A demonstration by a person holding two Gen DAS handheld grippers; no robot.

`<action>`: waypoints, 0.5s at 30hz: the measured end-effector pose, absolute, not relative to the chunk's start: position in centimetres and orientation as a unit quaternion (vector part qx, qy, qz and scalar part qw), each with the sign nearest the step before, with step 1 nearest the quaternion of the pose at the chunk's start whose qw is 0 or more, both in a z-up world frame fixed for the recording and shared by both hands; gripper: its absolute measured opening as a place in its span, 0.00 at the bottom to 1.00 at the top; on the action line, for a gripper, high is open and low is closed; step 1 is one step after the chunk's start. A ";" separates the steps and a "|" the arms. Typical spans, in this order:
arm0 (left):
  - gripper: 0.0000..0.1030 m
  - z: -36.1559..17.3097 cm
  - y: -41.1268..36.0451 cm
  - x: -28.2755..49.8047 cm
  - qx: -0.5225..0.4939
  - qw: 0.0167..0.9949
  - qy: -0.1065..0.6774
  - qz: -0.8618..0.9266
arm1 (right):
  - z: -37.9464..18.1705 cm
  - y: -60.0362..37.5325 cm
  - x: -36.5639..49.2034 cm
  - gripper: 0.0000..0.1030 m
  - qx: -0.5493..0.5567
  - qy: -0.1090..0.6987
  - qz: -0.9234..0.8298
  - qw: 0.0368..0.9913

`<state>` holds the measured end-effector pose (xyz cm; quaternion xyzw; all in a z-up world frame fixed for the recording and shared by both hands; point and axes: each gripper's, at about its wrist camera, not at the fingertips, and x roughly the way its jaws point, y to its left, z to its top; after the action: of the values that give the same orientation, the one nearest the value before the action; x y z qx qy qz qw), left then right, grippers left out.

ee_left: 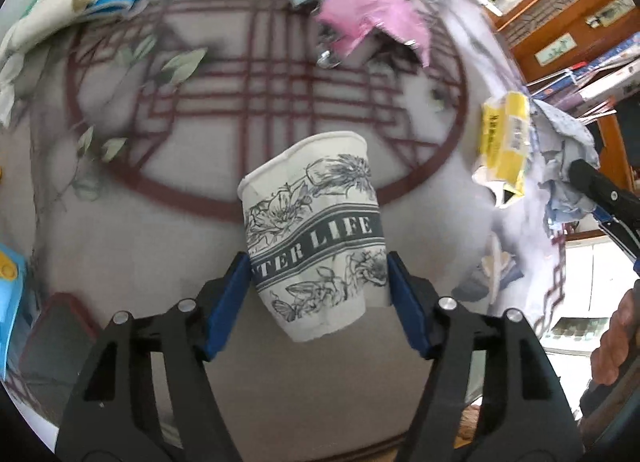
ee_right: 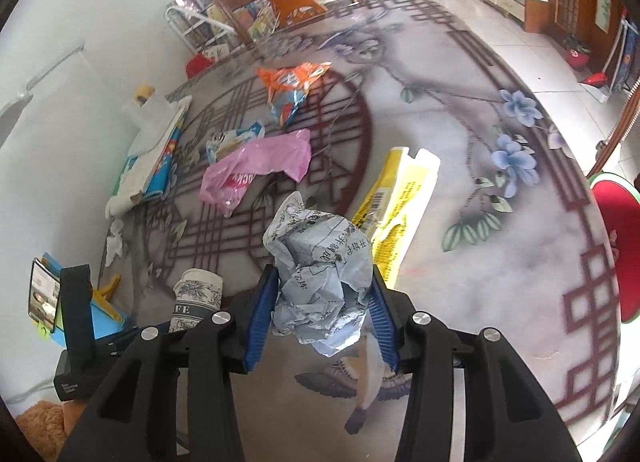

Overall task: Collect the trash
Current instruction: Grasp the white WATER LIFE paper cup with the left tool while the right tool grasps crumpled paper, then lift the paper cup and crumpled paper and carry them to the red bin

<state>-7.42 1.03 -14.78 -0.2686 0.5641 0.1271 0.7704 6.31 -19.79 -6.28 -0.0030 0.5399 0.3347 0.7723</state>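
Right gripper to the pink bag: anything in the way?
No obstacle on the carpet path to the pink bag. But the right gripper is already shut on crumpled paper, so it's occupied.

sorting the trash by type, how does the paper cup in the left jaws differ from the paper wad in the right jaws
The paper cup keeps its moulded, open-mouthed form; the paper wad is a crumpled, shapeless ball. The cup is white with grey flowers and a lettered band; the wad is pale blue-white with small printed text. The cup sits tilted in the left gripper; the wad bulges above and below the right gripper. Both are paper, clamped between blue pads off the floor.
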 end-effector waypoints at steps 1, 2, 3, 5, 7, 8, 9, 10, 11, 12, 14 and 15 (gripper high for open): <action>0.63 -14.3 0.7 -7.2 -0.261 0.779 0.557 0.123 | -6.2 -20.0 6.4 0.42 -0.001 0.538 0.333 0.774; 0.63 -13.9 0.6 -7.0 -0.257 0.784 0.551 0.121 | -5.9 -20.3 6.5 0.42 0.002 0.535 0.330 0.778; 0.63 -13.3 0.3 -6.7 -0.251 0.794 0.540 0.118 | -5.7 -20.5 6.6 0.42 0.004 0.532 0.328 0.781; 0.63 -12.0 0.1 -5.9 -0.241 0.809 0.523 0.114 | -5.2 -21.2 6.9 0.42 0.011 0.526 0.322 0.787; 0.63 -10.7 -0.4 -5.2 -0.232 0.822 0.508 0.108 | -4.7 -21.7 7.2 0.42 0.018 0.521 0.317 0.792; 0.63 -10.0 -0.6 -4.6 -0.231 0.829 0.498 0.105 | -4.5 -22.0 7.3 0.42 0.020 0.519 0.315 0.794; 0.63 -9.3 -0.7 -4.4 -0.231 0.835 0.489 0.101 | -4.3 -22.2 7.4 0.42 0.023 0.517 0.313 0.796; 0.63 -8.8 -0.9 -4.0 -0.230 0.840 0.481 0.100 | -4.0 -22.5 7.6 0.42 0.029 0.514 0.311 0.799; 0.63 -8.3 -1.1 -3.5 -0.228 0.844 0.475 0.098 | -3.9 -22.7 7.7 0.42 0.033 0.512 0.310 0.800; 0.63 -7.7 -1.3 -3.1 -0.226 0.849 0.467 0.095 | -3.7 -23.0 7.8 0.42 0.037 0.510 0.308 0.803; 0.63 -6.9 -1.7 -2.3 -0.220 0.857 0.457 0.090 | -3.3 -23.6 8.2 0.42 0.042 0.504 0.303 0.808; 0.63 -6.7 -1.8 -2.1 -0.218 0.860 0.454 0.088 | -3.2 -23.8 8.2 0.42 0.044 0.502 0.301 0.810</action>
<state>-2.08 -1.85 -6.69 -0.2176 0.4540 0.0879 0.8595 8.24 -23.81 -3.17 0.0440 0.5020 0.3012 0.8095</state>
